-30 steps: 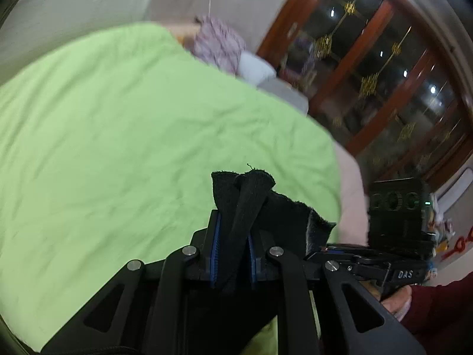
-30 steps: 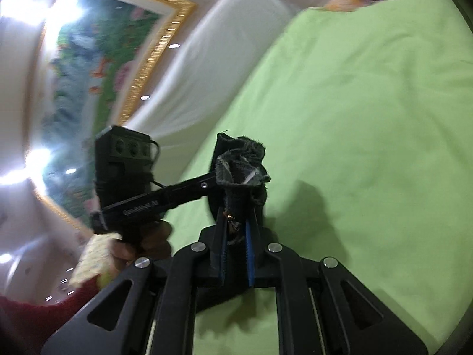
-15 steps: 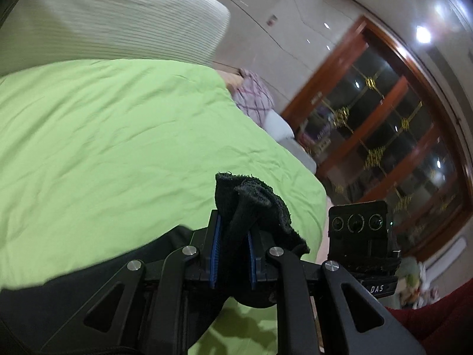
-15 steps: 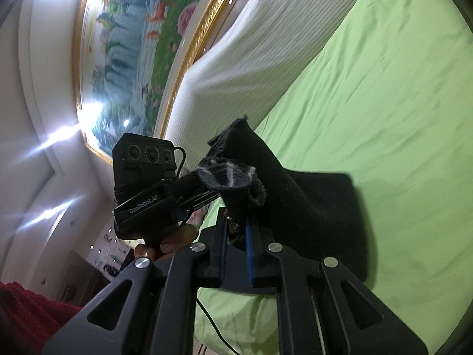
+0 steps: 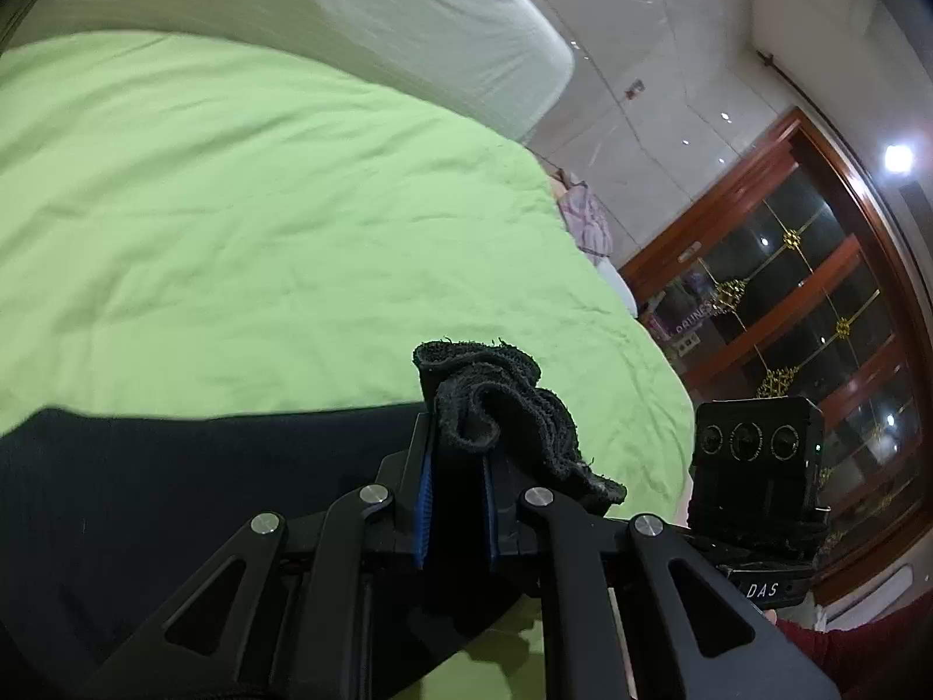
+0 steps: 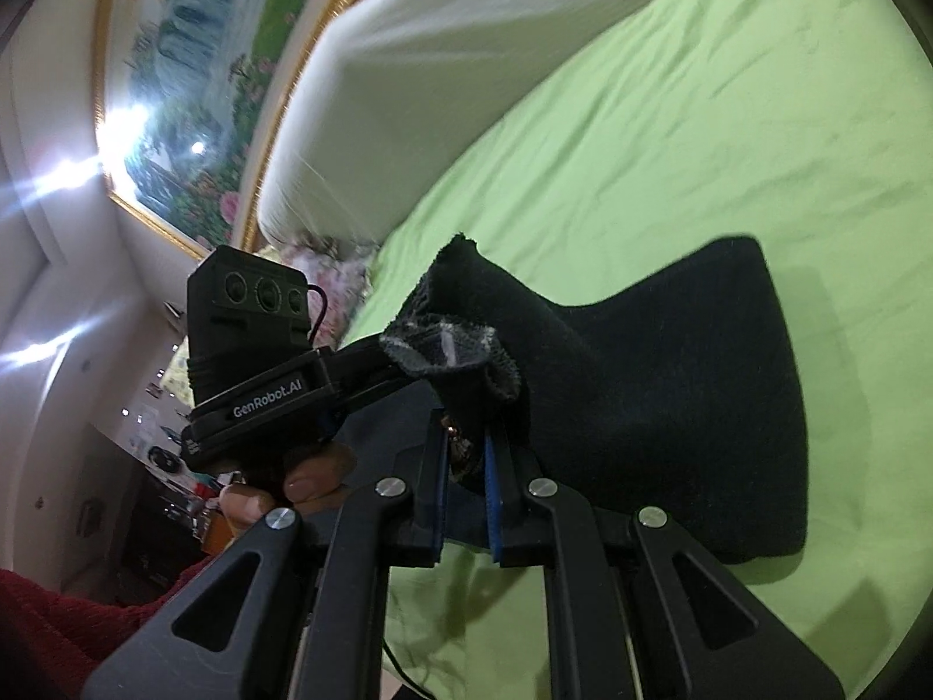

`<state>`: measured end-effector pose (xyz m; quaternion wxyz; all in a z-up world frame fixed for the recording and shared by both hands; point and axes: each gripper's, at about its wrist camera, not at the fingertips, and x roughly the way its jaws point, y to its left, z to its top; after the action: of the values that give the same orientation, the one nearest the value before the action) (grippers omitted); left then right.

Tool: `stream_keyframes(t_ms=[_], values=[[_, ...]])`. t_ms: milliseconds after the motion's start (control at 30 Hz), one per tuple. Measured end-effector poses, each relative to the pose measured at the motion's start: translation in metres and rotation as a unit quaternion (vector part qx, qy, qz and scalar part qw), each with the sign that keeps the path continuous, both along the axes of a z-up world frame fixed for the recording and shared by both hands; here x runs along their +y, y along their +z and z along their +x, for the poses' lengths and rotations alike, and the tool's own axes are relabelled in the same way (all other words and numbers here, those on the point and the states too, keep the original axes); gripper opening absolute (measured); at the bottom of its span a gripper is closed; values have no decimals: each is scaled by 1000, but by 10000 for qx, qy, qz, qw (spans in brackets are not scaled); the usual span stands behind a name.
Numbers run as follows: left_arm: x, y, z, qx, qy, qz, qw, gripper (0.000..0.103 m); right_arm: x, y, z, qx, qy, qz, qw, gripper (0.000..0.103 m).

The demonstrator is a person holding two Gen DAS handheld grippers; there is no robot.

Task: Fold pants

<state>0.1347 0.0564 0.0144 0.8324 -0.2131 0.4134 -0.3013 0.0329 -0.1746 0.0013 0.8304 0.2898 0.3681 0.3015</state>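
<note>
Left wrist view, left tool [image 5: 458,484] clamped on black pants [image 5: 175,484]

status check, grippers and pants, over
Left gripper and right gripper both shut on black pants. Pants partly draped on green bedspread. Nothing in the way.

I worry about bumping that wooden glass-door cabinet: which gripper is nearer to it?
Right. The right gripper sits between the left gripper and the cabinet; the left one, gripping the same pants, is farther from it.
</note>
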Motion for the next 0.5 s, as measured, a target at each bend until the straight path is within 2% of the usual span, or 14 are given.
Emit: stream_keyframes(t_ms=[300, 400, 500], values=[[9, -23, -8, 345, 296, 105, 9989, 12, 14, -16, 7, 361, 12, -274, 9990, 16], [14, -31, -9, 602, 554, 131, 9966, 16, 18, -17, 11, 450, 23, -248, 9987, 22], [21, -38, -17, 783, 797, 111, 9937, 16, 22, -16, 10, 476, 62, -300, 9984, 28]])
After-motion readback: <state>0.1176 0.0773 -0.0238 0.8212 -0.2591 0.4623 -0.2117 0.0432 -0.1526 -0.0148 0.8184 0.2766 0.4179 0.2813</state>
